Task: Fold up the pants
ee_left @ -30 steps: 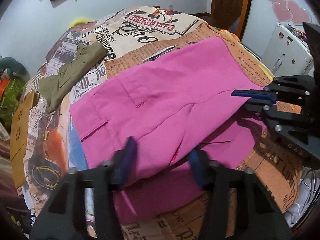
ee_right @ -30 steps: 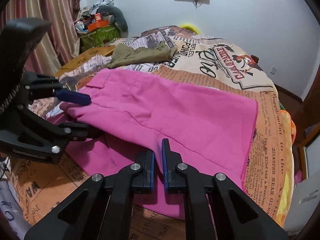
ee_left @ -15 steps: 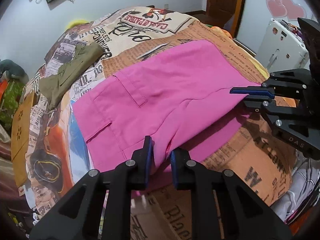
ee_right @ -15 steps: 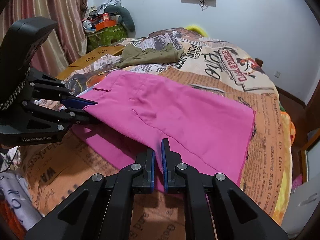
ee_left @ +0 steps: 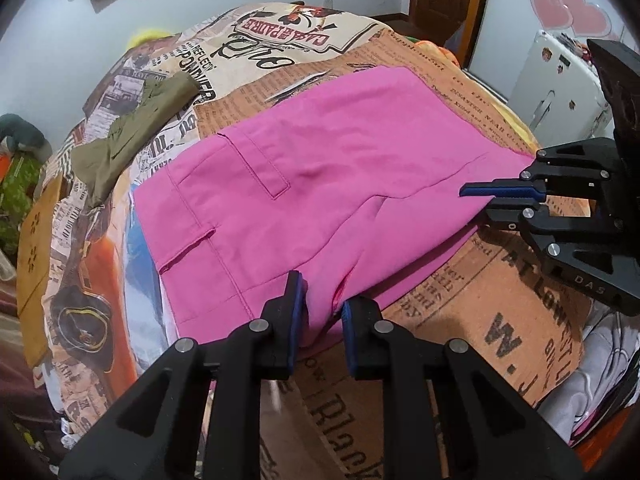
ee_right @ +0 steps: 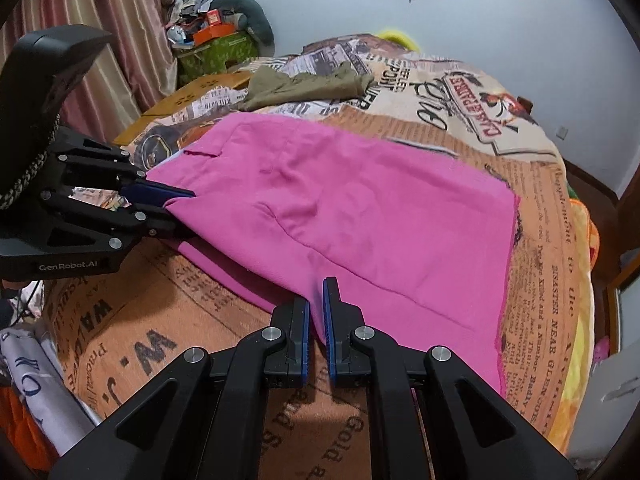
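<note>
Bright pink pants (ee_left: 320, 184) lie on a newspaper-print bedspread (ee_left: 500, 300), waistband and pockets to the left, with their near edge raised off the bed. My left gripper (ee_left: 322, 300) is shut on a bunch of pink fabric at that near edge by the crotch. In the right wrist view the pants (ee_right: 360, 216) spread away from me, and my right gripper (ee_right: 316, 300) is shut on their near edge along the leg. The left gripper (ee_right: 180, 200) shows at the left there, pinching the waist end. The right gripper (ee_left: 476, 196) appears at the right in the left wrist view.
An olive garment (ee_left: 132, 132) lies crumpled at the far left of the bed, also in the right wrist view (ee_right: 304, 84). A flat cardboard piece (ee_left: 36, 220) rests at the bed's left edge. A white cabinet (ee_left: 560, 80) stands beyond the bed. Cluttered boxes (ee_right: 216, 44) sit by the curtain.
My left gripper's jaws, wide apart a second ago, have closed on the pink fabric. The pants' near edge has risen off the bed, so more bare bedspread shows below it.
</note>
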Demonstrator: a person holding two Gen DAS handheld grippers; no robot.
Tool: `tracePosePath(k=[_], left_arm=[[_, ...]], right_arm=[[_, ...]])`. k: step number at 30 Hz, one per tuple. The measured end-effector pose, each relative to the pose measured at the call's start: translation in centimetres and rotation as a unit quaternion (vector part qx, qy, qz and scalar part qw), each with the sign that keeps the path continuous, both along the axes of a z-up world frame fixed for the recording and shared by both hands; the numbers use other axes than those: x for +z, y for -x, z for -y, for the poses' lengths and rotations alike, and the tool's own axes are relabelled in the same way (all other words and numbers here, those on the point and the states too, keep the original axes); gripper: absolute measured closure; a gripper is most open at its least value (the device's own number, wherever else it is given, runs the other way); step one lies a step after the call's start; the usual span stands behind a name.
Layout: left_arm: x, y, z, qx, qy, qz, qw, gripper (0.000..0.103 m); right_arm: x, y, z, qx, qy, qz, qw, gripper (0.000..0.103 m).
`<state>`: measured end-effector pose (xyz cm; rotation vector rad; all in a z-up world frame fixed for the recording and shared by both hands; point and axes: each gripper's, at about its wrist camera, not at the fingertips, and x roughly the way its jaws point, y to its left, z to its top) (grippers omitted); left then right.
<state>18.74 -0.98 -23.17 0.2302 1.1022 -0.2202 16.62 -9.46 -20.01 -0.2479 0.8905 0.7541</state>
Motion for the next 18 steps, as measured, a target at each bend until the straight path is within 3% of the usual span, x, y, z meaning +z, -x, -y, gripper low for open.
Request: tracePosePath(k=[4, 7, 9, 10, 13, 18], left_arm=[[0.1, 0.1, -0.3, 0.003, 0.005, -0.009, 0.9999, 0.081], [0.4, 0.4, -0.7, 0.002, 0.020, -0.020, 0.9996, 0.070], [0.9, 0.9, -1.1, 0.001, 0.031, -0.020, 0.9993, 0.062], [1.1, 1.1, -1.2, 0.001, 0.033, -0.020, 0.9993, 0.061], [2.1, 2.0, -1.5, 0.000, 0.029, -0.007, 0.9996, 0.051], [4.0, 2.5, -2.0, 0.006, 0.019, 0.023, 0.9995, 0.050]], right_arm=[[-0.3, 0.3, 0.1, 0.004, 0.014, -0.010, 1.000, 0.093], [-0.2, 0.2, 0.7, -0.003, 0.013, -0.022, 1.000, 0.084], [0.0, 0.0, 1.5, -0.019, 0.009, -0.040, 0.999, 0.061], [0.1, -0.1, 1.8, -0.026, 0.006, -0.045, 0.999, 0.059], [0.9, 0.3, 2.6, -0.031, -0.007, -0.047, 0.998, 0.058], [3.0, 0.5, 3.4, -0.041, -0.035, -0.031, 0.998, 0.058]])
